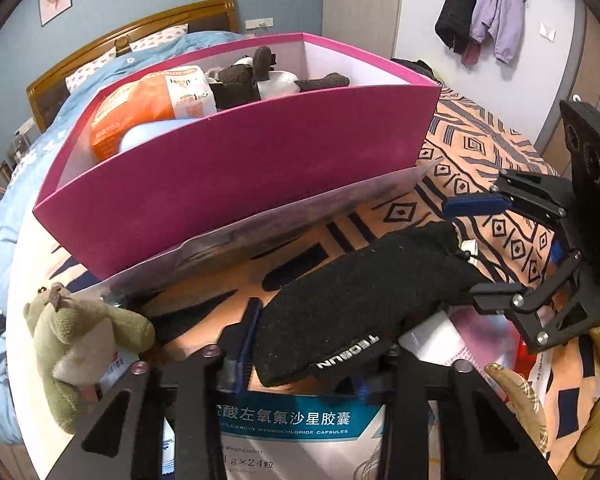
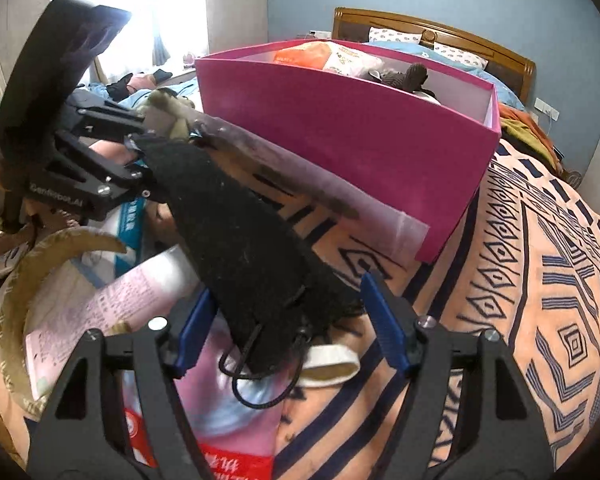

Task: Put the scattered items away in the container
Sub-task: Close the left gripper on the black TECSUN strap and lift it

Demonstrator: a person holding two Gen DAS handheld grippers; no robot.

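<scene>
Sock [image 1: 364, 304] clamped between left fingers [image 1: 247, 344], loose between right fingers [image 2: 384, 320].

A black knitted glove [image 1: 364, 300] with a white-lettered cuff and a thin black cord loop lies stretched across the patterned bedspread, in front of the pink box [image 1: 236, 168]. The box stands open on the bed, its white inside showing; a flap [image 1: 284, 220] hangs from its near wall toward the glove. Inside lie an orange and white packet [image 1: 152, 100] at the left and a brown and white plush toy [image 1: 256, 76] further right. A green plush toy [image 1: 80, 340] lies at the near left of the glove, beside a white and teal medicine box [image 1: 296, 428]. A pink and red packet [image 2: 220, 400], probably tissues, lies under the glove's cord end.
</scene>
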